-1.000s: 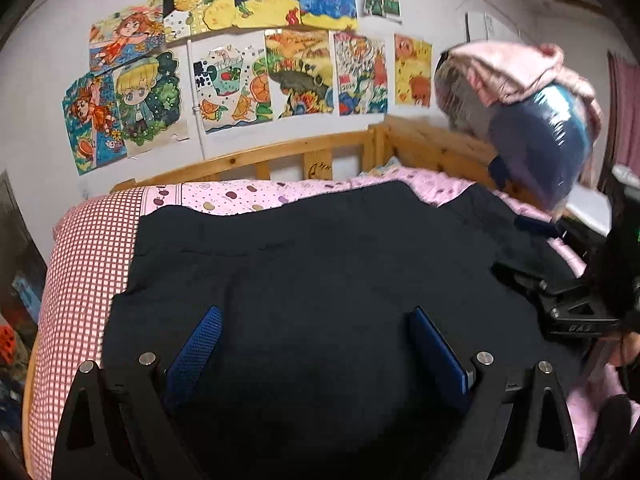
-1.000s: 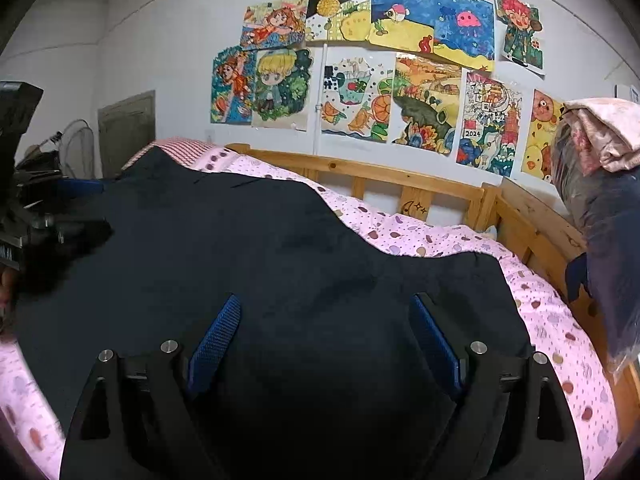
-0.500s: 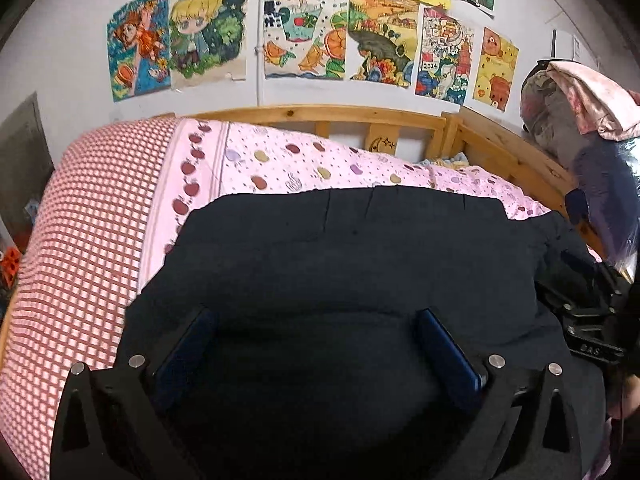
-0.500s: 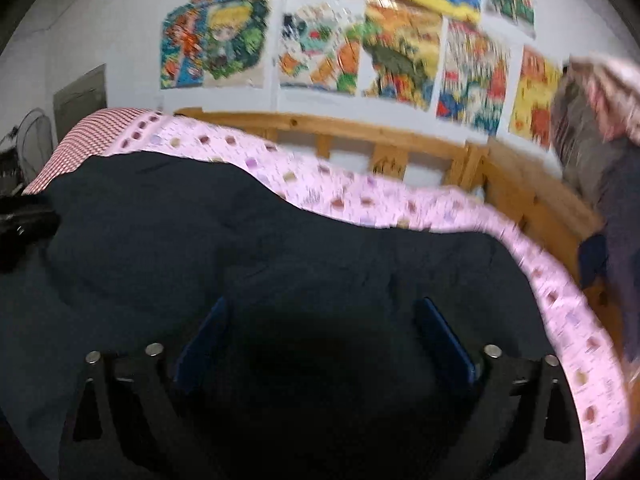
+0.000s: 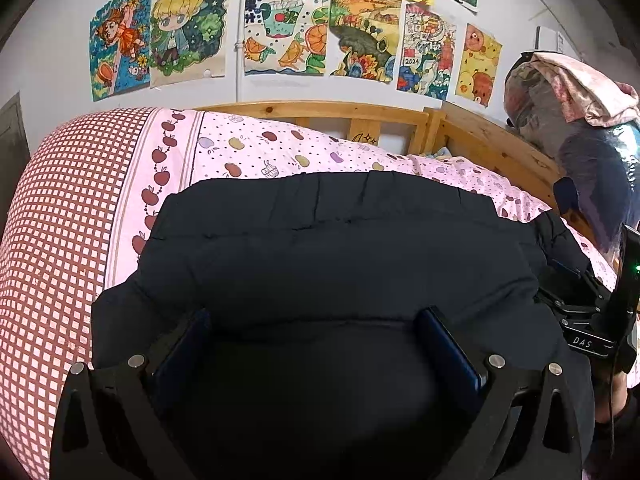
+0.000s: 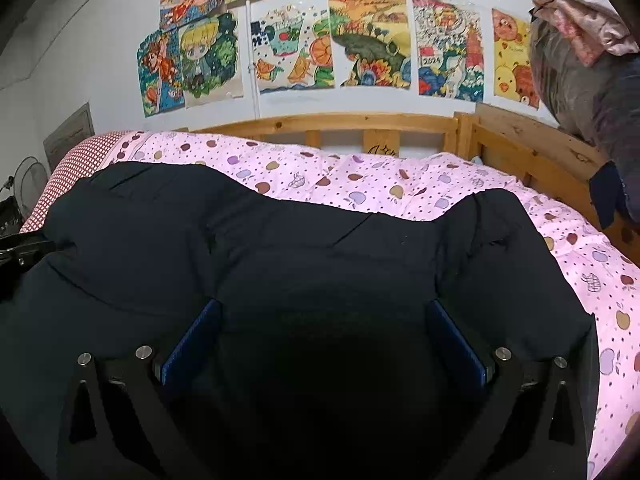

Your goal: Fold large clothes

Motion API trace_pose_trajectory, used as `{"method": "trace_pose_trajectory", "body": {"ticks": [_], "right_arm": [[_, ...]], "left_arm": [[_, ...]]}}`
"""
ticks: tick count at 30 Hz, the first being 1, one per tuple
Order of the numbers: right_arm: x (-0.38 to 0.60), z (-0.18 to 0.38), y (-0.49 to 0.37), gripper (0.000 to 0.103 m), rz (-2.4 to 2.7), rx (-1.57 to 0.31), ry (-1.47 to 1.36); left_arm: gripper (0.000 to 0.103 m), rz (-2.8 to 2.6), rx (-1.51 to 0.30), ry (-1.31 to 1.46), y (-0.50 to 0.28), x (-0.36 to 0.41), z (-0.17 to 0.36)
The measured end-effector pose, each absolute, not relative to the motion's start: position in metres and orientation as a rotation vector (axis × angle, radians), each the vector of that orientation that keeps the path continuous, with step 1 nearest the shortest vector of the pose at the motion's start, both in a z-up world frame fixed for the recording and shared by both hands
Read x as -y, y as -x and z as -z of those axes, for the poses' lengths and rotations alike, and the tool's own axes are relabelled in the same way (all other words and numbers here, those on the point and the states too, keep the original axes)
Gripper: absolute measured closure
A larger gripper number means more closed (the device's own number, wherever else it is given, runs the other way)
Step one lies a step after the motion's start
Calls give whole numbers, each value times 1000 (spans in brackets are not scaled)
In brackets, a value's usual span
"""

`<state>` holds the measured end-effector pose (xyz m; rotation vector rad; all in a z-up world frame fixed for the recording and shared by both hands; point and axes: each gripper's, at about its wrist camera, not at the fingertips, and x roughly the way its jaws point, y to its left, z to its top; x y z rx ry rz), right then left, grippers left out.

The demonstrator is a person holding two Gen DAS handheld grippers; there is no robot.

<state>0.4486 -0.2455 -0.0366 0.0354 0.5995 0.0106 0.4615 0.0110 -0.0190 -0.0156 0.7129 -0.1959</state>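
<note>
Left wrist view shows a dark padded jacket (image 5: 340,256) lying spread across the pink apple-print quilt (image 5: 256,152) of a wooden-framed bed (image 5: 472,136), its far edge straight and parallel to the headboard. The left gripper (image 5: 316,340) hangs low over the near part of the garment with its jaws spread wide; the blue pads flank the cloth but pinch nothing. At the right edge of this view the other tool's black body is visible just above the jacket.

From the right wrist view, the right gripper (image 6: 324,336) is likewise spread apart above the fabric, holding nothing. Here the jacket's far outline is wavy, dipping in the middle and rising to a lump at the right, which may be a sleeve or a shoulder; I cannot tell which.

Judging by this, the task looks early to middling: the garment is laid out and fairly flat, possibly with one fold already made, but it is still a broad slab, so further folds and a tidy final shape remain.

The jacket reads as soft, thick and quilted, with stitched seams forming shallow puffed panels and a matte, near-black surface. The quilt is thin printed cotton over bulky filling, with a red checked band (image 5: 56,240) at its left. The bed rails are pale knotty pine. Colourful paper drawings (image 5: 280,36) cover the wall.
</note>
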Motion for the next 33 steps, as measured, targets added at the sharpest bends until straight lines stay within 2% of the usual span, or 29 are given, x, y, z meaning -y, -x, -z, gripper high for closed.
{"method": "trace_pose_trajectory", "body": {"ticks": [11, 17, 24, 29, 33], "right_arm": [[261, 31, -421, 2, -17, -520, -81], [268, 16, -405, 2, 85, -540, -24], [303, 8, -384, 2, 268, -584, -58], [338, 16, -359, 2, 294, -572, -196], [347, 15, -337, 2, 215, -473, -246]], "left_arm": [[0, 215, -630, 25, -438, -11, 17], [0, 195, -598, 38, -426, -15, 9], [0, 109, -407, 280, -384, -71, -14], [0, 12, -449, 393, -373, -112, -7], [0, 28, -522, 436, -377, -125, 7]]}}
